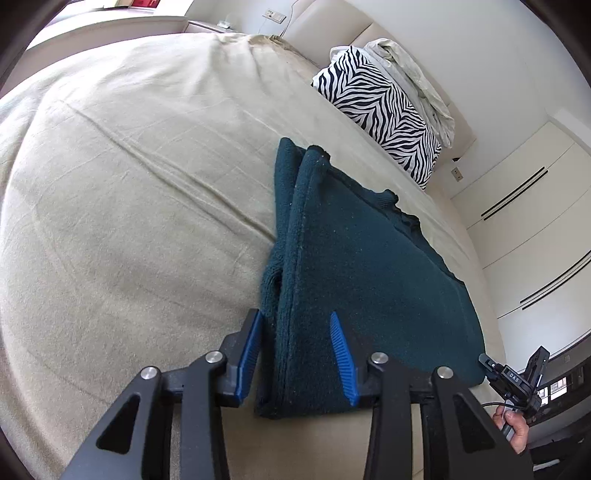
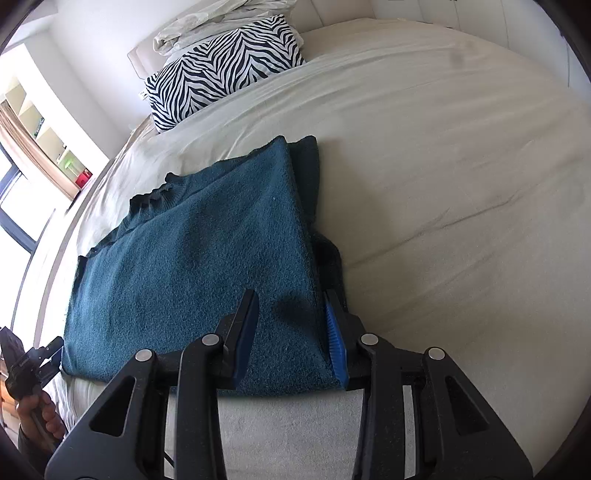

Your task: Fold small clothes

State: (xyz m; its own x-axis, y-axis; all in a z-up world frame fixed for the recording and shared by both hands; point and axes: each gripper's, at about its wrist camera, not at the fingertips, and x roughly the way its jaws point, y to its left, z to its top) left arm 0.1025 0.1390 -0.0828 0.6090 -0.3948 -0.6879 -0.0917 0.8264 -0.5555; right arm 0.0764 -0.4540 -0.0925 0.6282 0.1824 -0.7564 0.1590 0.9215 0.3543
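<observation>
- The left gripper (image 1: 297,325) has its blue-padded fingers spread apart, straddling the near left edge of the teal sweater (image 1: 354,273); the left finger sits at the sweater's outer fold, the right finger lies over the knit, and nothing is pinched between them.
- The right gripper (image 2: 291,314) is likewise released, its fingers set wide over the sweater's near right corner (image 2: 207,266), with the right finger just at the folded side edge.
- In each wrist view the other gripper shows at the frame's lower corner, held in a hand (image 1: 515,424) beyond the sweater's opposite edge.
- The sweater lies flat and folded on the beige bedsheet (image 1: 129,184), near the bed's near edge, its ribbed collar on the side away from each camera's own edge and a tucked layer showing along the fold.
- Far beyond it, a zebra-print pillow (image 2: 221,66) rests against the headboard, with a crumpled pale sheet (image 2: 207,26) piled on top.
</observation>
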